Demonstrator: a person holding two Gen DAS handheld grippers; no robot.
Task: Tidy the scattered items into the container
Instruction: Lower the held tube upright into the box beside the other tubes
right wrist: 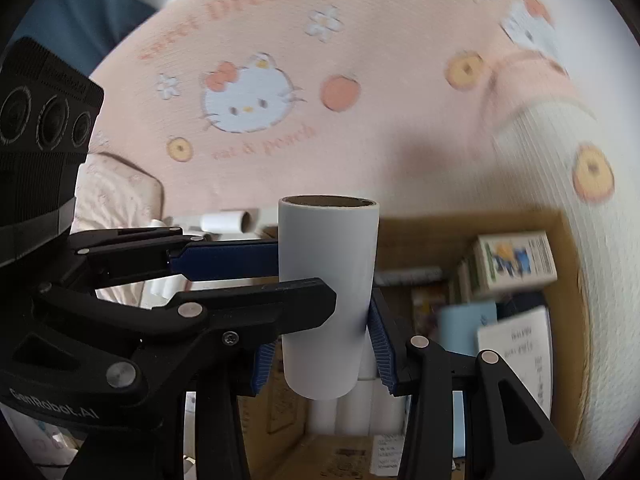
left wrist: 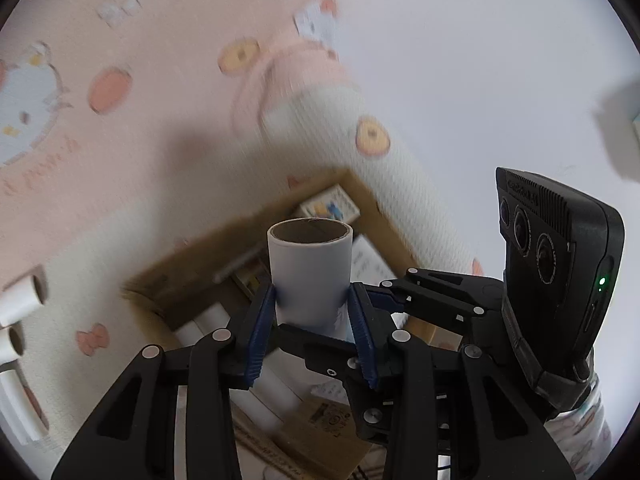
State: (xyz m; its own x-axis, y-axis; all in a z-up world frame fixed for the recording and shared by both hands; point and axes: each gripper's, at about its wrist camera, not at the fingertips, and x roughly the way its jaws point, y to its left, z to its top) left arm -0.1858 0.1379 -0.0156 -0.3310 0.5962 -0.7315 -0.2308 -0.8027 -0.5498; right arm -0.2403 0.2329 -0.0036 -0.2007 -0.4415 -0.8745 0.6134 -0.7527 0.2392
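White paper roll [left wrist: 310,268] sits pinched upright between my left gripper [left wrist: 316,312] and my right gripper [right wrist: 324,344], both clamped on it, so I judge it can drop end-first into the cardboard box [right wrist: 560,232] just below.

Soft, even daylight, no glare. The pink cartoon-print bedsheet [left wrist: 132,92] smears with motion blur, a faint shadow across it; fisheye bends and darkens every corner.

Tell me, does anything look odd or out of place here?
Yes: both the left gripper and the right gripper clamp one white roll above the cardboard box; two grippers for one roll looks odd.
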